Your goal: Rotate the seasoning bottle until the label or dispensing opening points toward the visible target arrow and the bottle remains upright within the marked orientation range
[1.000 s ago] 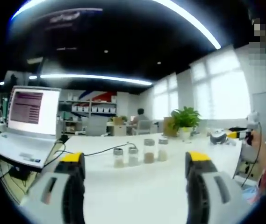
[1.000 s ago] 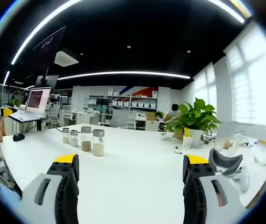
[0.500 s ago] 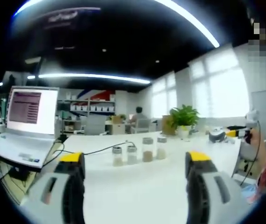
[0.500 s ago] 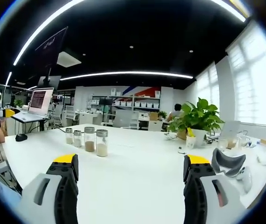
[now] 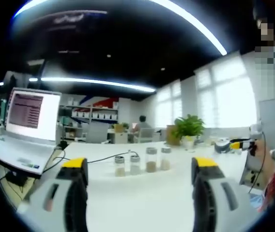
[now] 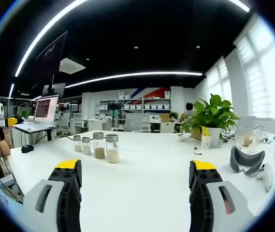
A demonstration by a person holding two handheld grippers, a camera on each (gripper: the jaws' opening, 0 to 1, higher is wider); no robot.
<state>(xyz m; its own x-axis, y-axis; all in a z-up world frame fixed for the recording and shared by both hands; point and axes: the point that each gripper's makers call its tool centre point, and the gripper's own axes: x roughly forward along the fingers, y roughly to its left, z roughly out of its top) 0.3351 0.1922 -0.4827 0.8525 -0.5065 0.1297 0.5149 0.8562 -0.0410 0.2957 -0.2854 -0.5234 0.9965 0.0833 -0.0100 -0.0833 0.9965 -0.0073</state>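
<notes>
Several glass seasoning bottles with grey caps stand upright in a row on the white table. In the left gripper view the row (image 5: 142, 162) sits past my left gripper (image 5: 137, 169), which is open and holds nothing. In the right gripper view the nearest bottle (image 6: 111, 148) holds pale powder, the one beside it (image 6: 99, 145) brown powder, and both stand left of centre. My right gripper (image 6: 133, 169) is open, well short of the bottles. No arrow or mark shows on the table.
An open laptop (image 5: 23, 130) with a black cable sits at the table's left end. A potted plant (image 6: 210, 118) and a white headset (image 6: 248, 160) stand to the right. A person's hand with the other gripper (image 6: 2, 123) shows at far left.
Both cameras drifted slightly; the bottles now sit a little lower and further right in the right gripper view. Both grippers stay open, and nothing on the table has moved.
</notes>
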